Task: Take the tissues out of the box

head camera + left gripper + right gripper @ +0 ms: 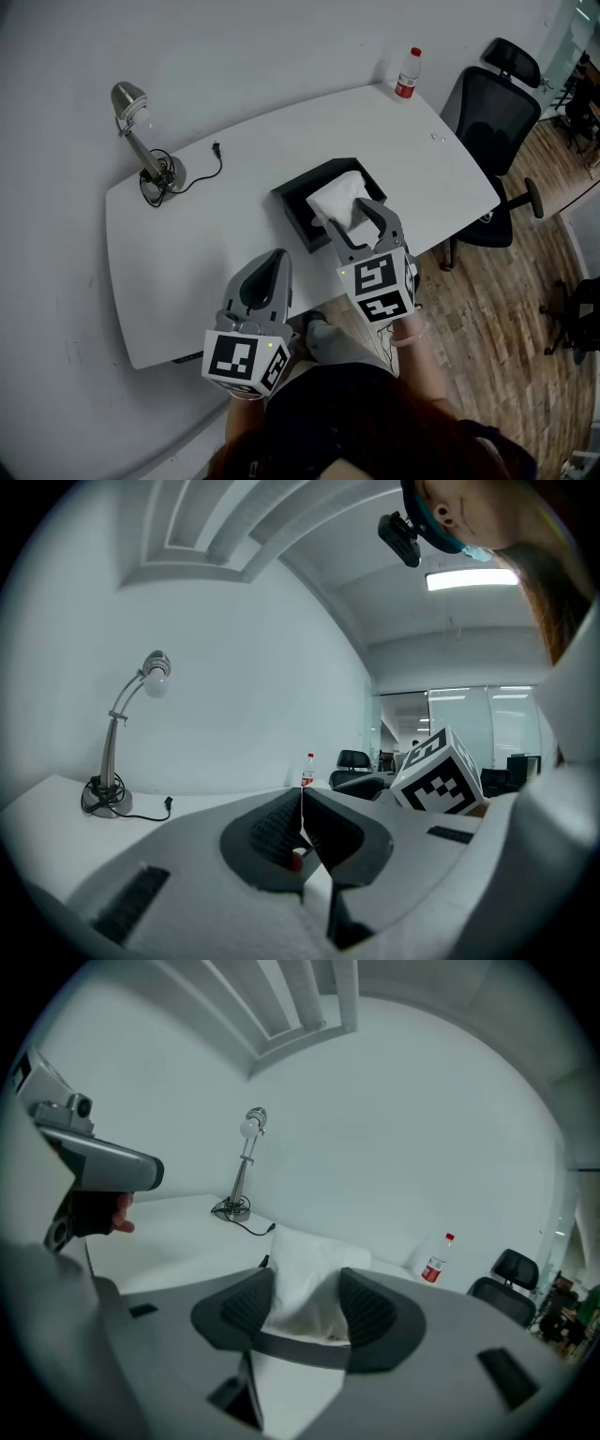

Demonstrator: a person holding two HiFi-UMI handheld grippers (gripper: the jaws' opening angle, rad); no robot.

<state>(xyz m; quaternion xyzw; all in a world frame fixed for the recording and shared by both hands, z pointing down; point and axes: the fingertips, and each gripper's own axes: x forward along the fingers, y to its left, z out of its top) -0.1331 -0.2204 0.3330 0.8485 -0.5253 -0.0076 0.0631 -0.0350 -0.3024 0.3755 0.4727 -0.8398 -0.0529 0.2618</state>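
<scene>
A black tissue box sits open on the white table, right of middle. A bunch of white tissues stands up out of it. My right gripper reaches over the box's near side, its jaws set wide and shut on the tissues. In the right gripper view the tissues bulge between the two dark pads of that gripper. My left gripper hovers over the table's front edge, left of the box, shut with nothing in it. Its jaws meet in a thin line in the left gripper view.
A silver desk lamp with a coiled black cord stands at the table's back left. A red-capped water bottle is at the far right corner. A black office chair stands on the wooden floor to the right.
</scene>
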